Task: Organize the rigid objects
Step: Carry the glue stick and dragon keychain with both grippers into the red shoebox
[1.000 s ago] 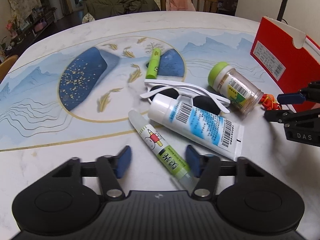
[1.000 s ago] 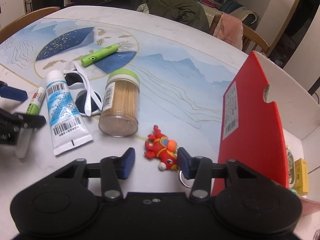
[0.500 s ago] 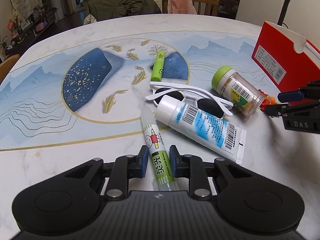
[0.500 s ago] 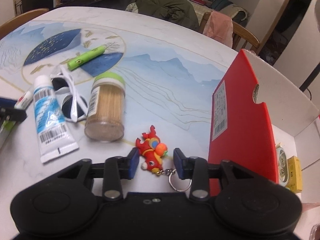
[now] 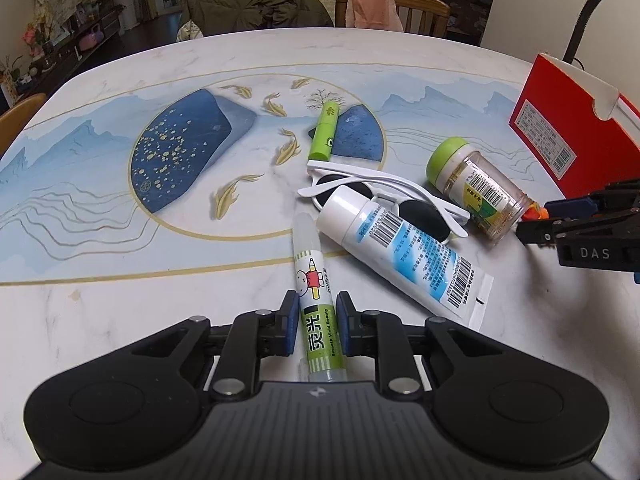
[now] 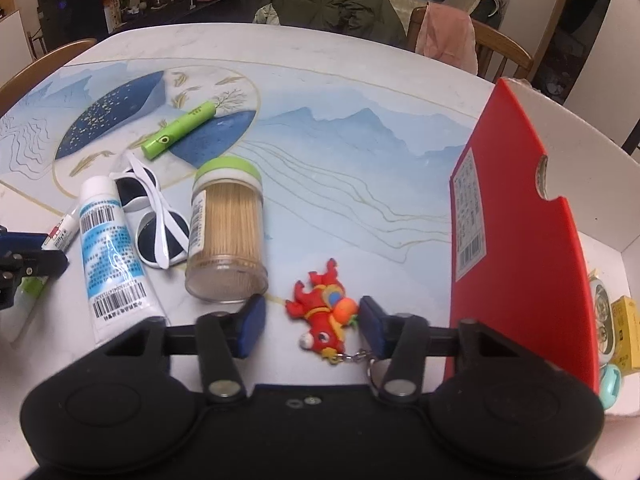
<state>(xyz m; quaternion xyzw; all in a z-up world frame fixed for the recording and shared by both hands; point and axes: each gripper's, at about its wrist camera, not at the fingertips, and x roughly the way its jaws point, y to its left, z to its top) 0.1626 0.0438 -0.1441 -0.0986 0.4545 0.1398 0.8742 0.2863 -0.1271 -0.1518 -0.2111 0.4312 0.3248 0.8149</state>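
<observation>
My left gripper (image 5: 317, 318) is shut on a green-and-white glue pen (image 5: 314, 292) that lies on the table, its clear cap pointing away. My right gripper (image 6: 312, 322) is open, its pads on either side of a red toy keychain (image 6: 322, 312) on the table; the right pad (image 6: 370, 326) is close to the toy, the left pad stands apart. A white-and-blue tube (image 5: 400, 246), white sunglasses (image 5: 384, 196), a toothpick jar with a green lid (image 6: 226, 236) and a green lip balm (image 5: 323, 132) lie between the grippers.
A red and white box (image 6: 516, 224) stands open at the right, with a yellow packet (image 6: 626, 330) and a teal item inside. The marble table (image 5: 120, 240) with blue artwork extends left and far. Chairs stand beyond the far edge.
My left gripper closed on the glue pen, which turned to point straight away. My right gripper narrowed around the red keychain half a second ago and now stands wider.
</observation>
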